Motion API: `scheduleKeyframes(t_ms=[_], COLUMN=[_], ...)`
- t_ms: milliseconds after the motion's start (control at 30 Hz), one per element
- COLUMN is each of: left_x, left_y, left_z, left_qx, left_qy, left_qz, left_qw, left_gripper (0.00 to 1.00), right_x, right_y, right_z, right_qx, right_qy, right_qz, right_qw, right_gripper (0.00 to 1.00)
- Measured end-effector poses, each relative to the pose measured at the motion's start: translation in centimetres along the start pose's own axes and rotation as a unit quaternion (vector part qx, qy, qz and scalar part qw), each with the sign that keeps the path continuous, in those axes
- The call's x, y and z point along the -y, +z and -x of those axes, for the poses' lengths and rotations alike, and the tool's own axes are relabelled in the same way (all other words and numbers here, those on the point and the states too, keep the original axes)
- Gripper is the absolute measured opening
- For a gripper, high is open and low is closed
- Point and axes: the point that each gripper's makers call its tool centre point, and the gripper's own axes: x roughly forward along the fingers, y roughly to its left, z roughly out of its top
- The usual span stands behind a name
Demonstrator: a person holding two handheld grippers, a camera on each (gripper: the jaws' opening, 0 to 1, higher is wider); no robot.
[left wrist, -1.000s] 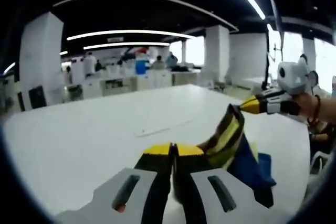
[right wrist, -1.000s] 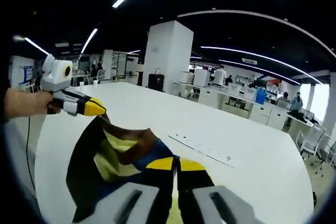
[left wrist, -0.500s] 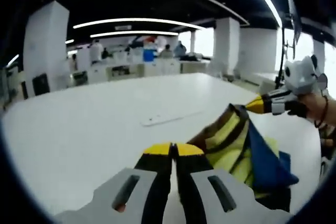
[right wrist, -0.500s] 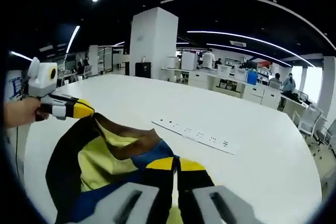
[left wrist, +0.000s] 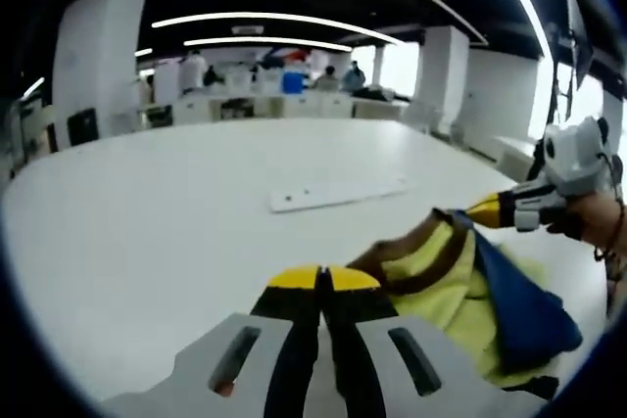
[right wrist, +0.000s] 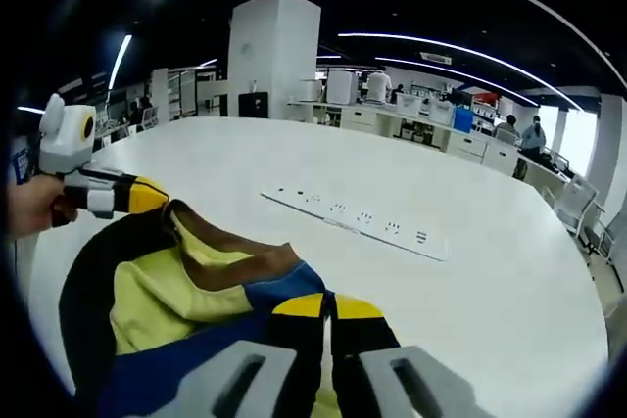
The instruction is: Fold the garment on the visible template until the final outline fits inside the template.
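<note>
The garment (left wrist: 446,281) is yellow with brown trim and blue and dark panels. It hangs stretched between both grippers, low over the white table (left wrist: 147,242). My left gripper (left wrist: 323,277) is shut, and one edge of the cloth runs into its yellow tips. In the right gripper view the left gripper (right wrist: 147,196) pinches a dark corner of the garment (right wrist: 186,281). My right gripper (right wrist: 328,305) is shut on the blue and brown edge. From the left gripper view the right gripper (left wrist: 485,209) holds the raised corner at the right.
A long white power strip (left wrist: 338,193) (right wrist: 353,222) lies flat on the table beyond the garment. A hand (right wrist: 34,208) holds the left gripper. White pillars, desks and distant people stand far behind the table's far edge.
Both grippers have come down toward the table and drawn apart. The garment between them now hangs lower, flatter and more spread out.
</note>
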Motion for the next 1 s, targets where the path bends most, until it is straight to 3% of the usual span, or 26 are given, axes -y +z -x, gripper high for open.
scheduleKeyframes(t_ms=[133,367,433,533,667,733,800,900,1000], left_x=[-0.6,-1.0,-1.4,-1.0,-1.2,-1.3,-0.9,-0.9,-0.8], left_y=[-1.1,-2.2,-2.7,-2.5,-2.0,-1.6,-0.9,0.0,1.0], left_z=[-0.9,-2.0,-2.0,-1.9,-1.6,-1.2,-0.6,0.4,1.2], left_qx=[-0.022,-0.039,-0.054,-0.048,-0.039,-0.032,-0.022,-0.009,0.004], left_qy=[0.010,0.019,0.033,0.026,0.031,0.033,0.024,0.026,0.021], left_qz=[-0.027,-0.028,-0.051,-0.040,-0.031,-0.028,-0.022,-0.032,-0.036], left_qw=[0.9993,0.9987,0.9967,0.9977,0.9983,0.9985,0.9992,0.9991,0.9991], left_gripper=[0.00,0.00,0.00,0.00,0.13,0.21,0.27,0.39,0.51], right_x=[-0.1,0.1,0.0,0.0,0.2,0.1,-0.1,-0.9,-1.2], right_y=[-0.7,-2.2,-2.4,-2.4,-2.1,-1.7,-1.1,0.4,1.1], right_z=[-0.5,-1.4,-1.5,-1.3,-1.0,-0.5,0.1,1.0,1.9], right_qx=[-0.010,-0.036,-0.040,-0.040,-0.039,-0.036,-0.028,-0.005,-0.001], right_qy=[0.002,0.003,0.007,0.008,0.011,0.011,0.015,0.040,0.047], right_qz=[0.000,-0.003,-0.014,-0.013,-0.017,-0.014,-0.019,-0.065,-0.060], right_qw=[0.9999,0.9994,0.9991,0.9991,0.9990,0.9992,0.9993,0.9971,0.9971], right_gripper=[0.00,0.00,0.00,0.00,0.00,0.07,0.20,0.40,0.55])
